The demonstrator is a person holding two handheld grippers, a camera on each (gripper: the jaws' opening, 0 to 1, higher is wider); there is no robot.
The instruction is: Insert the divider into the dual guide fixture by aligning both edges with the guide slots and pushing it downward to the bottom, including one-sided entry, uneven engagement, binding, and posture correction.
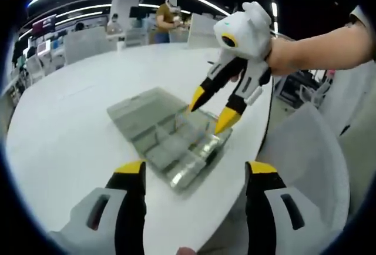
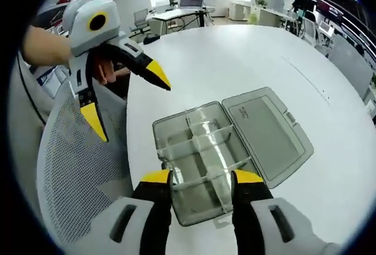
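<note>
One clear box (image 2: 229, 149), lid open — two grippers: left (image 1: 194, 175) wide, right (image 2: 202, 178) spread, both empty.

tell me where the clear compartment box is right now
The clear compartment box lies open on the white table near its edge by the mesh chair, lid flat on the far side, just ahead of the right gripper; in the left gripper view that gripper's tips hang over it.
</note>
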